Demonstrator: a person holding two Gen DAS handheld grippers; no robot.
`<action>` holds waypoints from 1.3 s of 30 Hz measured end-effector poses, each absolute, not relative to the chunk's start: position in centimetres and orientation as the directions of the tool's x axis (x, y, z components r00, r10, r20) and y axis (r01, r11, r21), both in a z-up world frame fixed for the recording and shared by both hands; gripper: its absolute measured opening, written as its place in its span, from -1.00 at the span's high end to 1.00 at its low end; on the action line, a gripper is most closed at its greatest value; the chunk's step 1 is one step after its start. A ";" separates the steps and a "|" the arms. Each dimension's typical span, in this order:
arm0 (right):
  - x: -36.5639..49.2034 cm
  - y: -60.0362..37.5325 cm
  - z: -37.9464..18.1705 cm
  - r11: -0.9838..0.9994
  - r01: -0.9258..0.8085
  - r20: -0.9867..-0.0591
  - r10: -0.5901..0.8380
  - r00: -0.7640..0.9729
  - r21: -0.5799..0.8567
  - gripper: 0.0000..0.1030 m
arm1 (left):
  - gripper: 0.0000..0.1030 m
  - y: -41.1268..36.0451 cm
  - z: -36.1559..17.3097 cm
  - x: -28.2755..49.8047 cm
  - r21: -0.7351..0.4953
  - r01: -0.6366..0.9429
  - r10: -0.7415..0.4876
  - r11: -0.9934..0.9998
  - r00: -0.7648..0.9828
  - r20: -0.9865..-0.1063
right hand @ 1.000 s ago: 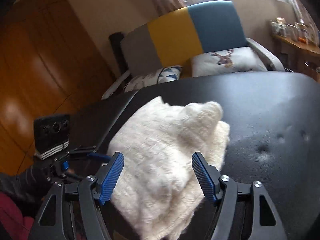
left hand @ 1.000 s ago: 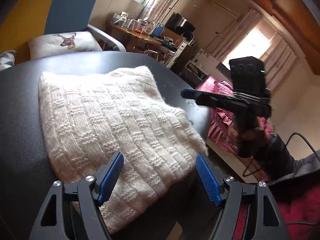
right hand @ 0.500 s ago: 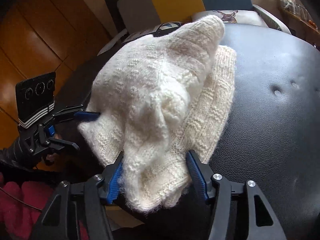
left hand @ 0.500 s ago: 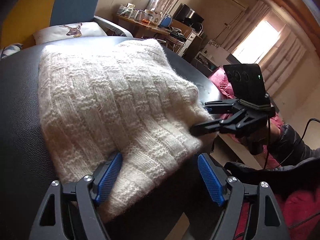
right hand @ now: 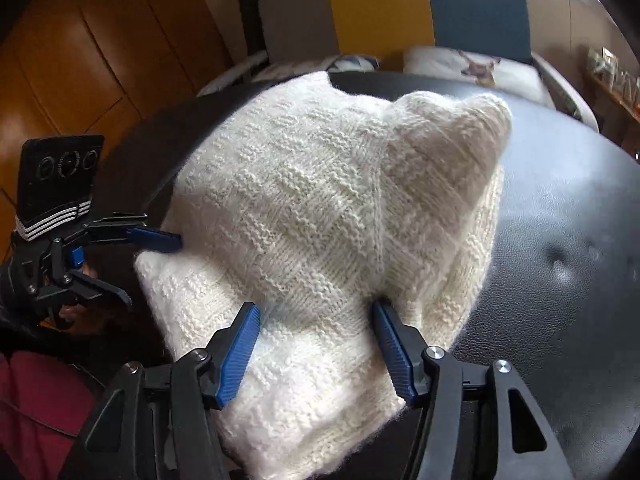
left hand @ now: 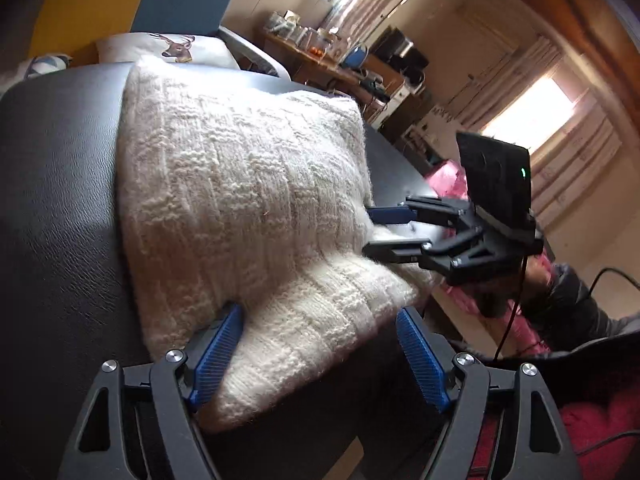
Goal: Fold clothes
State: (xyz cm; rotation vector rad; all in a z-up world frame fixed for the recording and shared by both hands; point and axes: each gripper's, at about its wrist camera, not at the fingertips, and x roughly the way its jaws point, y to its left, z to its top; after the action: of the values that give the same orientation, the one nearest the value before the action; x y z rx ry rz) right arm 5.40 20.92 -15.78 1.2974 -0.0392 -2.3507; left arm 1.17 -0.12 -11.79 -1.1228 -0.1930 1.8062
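Sweater (right hand: 320, 208) lies already doubled on black table (right hand: 560, 208); both grippers (left hand: 320, 354) (right hand: 316, 350), jaws spread, straddle its near edge, perhaps for another fold.

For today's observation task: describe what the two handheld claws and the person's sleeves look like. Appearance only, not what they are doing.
Both claws are black angular frames with silver screws and ribbed blue pads. The left claw carries a black box with three round lenses and white stripes. The right claw carries a black box with a green light, a black cable trailing behind it. Dark sleeves cover the arms.
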 end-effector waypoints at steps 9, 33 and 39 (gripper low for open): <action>5.6 20.7 -14.8 -0.901 0.356 -0.772 -0.407 -0.489 0.249 -0.18 | -0.57 -3.5 -8.2 -1.6 -0.652 -0.568 0.846 -0.503 -0.169 -0.506; -17.0 12.9 -14.2 -0.775 0.475 -0.815 -0.549 -0.184 0.416 -0.20 | -0.61 2.8 -7.5 -3.0 -0.354 -0.821 0.774 -0.447 -0.158 -0.613; -22.5 10.1 -16.7 -0.747 0.491 -0.841 -0.539 -0.052 0.448 -0.15 | -0.72 5.2 -10.3 -0.6 -0.247 -0.832 0.732 -0.497 -0.248 -0.635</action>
State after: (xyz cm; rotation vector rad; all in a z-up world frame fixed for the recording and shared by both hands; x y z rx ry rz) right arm -22.52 10.08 -16.67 1.5239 -0.0520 -1.8735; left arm -0.58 5.22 -10.29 -0.8706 0.1693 1.9056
